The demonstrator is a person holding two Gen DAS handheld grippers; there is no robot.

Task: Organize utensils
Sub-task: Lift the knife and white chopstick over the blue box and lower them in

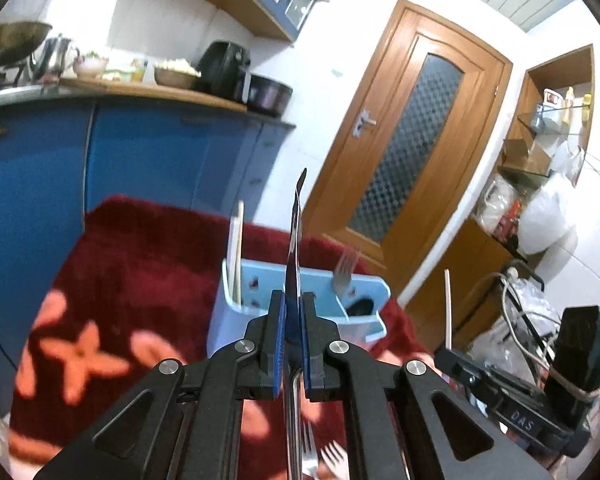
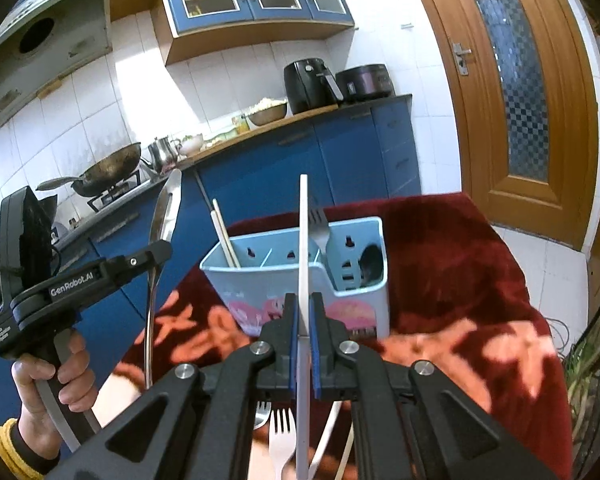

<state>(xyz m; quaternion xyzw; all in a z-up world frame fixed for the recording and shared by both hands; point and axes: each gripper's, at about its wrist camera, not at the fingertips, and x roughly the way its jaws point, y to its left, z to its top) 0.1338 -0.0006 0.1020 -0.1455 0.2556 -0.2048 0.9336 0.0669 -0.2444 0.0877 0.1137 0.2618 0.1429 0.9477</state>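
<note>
My left gripper is shut on a metal spoon, bowl end up and seen edge-on. From the right wrist view the same spoon rises from the left gripper at the left. My right gripper is shut on a long thin white utensil that points upward. A light blue utensil holder stands just beyond both grippers on a red flowered cloth. It holds chopsticks at its left and a metal fork near the middle. A white plastic fork lies below.
A blue-fronted kitchen counter runs behind the cloth with a wok, a kettle, an air fryer and a cooker. At the right are a wooden door and a tangle of cables. A hand grips the left handle.
</note>
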